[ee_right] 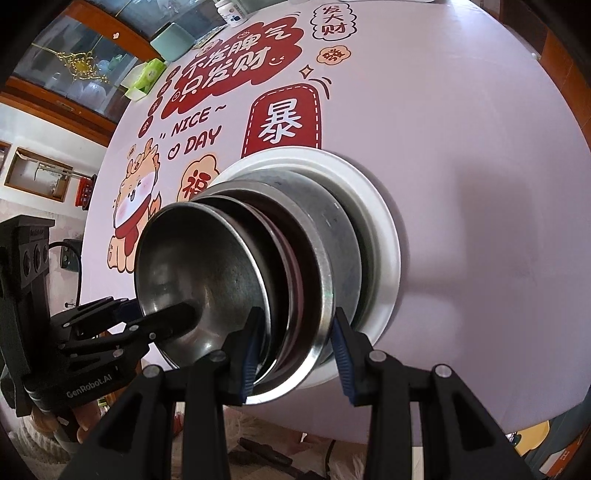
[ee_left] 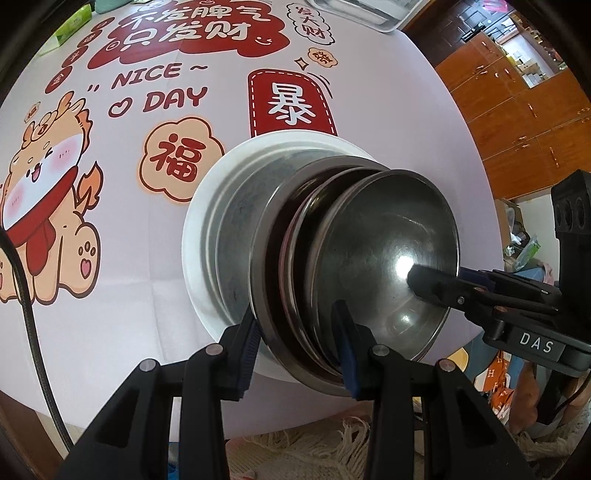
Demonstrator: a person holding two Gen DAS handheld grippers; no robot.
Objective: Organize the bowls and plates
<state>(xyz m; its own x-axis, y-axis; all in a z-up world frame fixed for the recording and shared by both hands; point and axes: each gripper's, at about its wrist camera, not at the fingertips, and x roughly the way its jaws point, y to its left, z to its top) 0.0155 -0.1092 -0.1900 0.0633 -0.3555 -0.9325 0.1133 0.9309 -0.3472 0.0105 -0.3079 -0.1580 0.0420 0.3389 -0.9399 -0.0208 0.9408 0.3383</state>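
A stack of nested steel bowls (ee_left: 388,240) (ee_right: 192,258) stands in a white plate (ee_left: 195,229) (ee_right: 388,236) near the table's front edge. The lowest bowl's grey outer wall (ee_left: 236,229) (ee_right: 332,221) goes down into the plate. My left gripper (ee_left: 299,347) is shut across the stacked rims on the near side, one finger outside the wide rim, the other inside the top bowl. From the opposite side my right gripper (ee_right: 297,350) clamps the rims the same way. Each gripper shows in the other's view, with one black finger (ee_left: 424,284) (ee_right: 173,317) lying inside the top bowl.
The table wears a pale cloth (ee_left: 388,110) with red cartoon prints. At the far side are a green tissue box (ee_right: 147,77), a mint cup (ee_right: 173,40), a white bottle (ee_right: 231,11) and a metal tray (ee_left: 369,11). Wooden cabinets (ee_left: 517,110) stand beyond; a fringed rug (ee_left: 332,443) lies below.
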